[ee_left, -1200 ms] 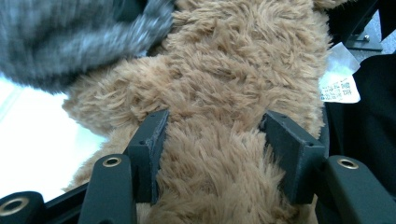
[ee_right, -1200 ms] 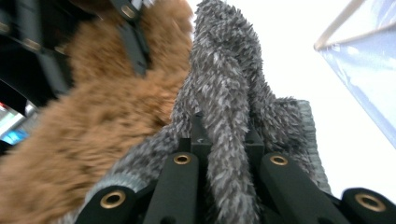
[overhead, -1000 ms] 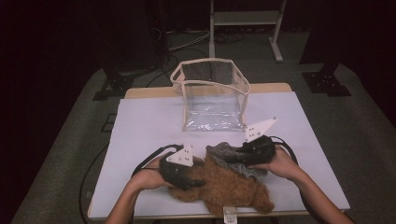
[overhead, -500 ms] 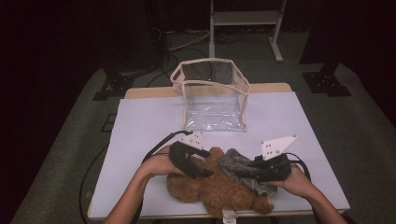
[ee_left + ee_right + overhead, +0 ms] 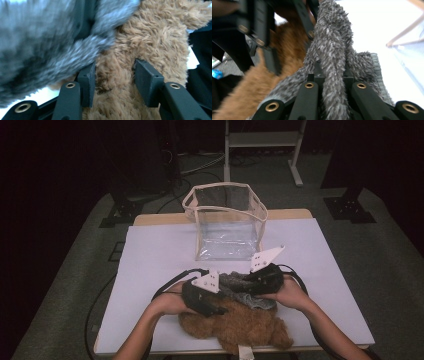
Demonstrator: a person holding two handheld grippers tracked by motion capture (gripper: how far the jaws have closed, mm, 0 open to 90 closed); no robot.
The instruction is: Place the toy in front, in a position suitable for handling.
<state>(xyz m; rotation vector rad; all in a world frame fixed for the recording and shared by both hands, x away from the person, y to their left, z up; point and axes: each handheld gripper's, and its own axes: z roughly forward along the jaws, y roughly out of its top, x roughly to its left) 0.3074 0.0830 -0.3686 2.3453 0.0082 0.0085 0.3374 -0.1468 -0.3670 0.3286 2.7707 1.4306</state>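
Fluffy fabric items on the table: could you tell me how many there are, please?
2. The brown fluffy item lies at the near edge, between the left gripper's open jaws. The grey fluffy item lies just behind it, pinched by the right gripper. Others may be hidden underneath.

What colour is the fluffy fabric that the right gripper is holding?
Grey, with lighter flecks: the fluffy fabric shows best in the right gripper view, pinched by the right gripper.

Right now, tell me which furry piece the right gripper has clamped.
The grey one: the right gripper is shut on a fold of it. The brown one sits between the left gripper's open jaws.
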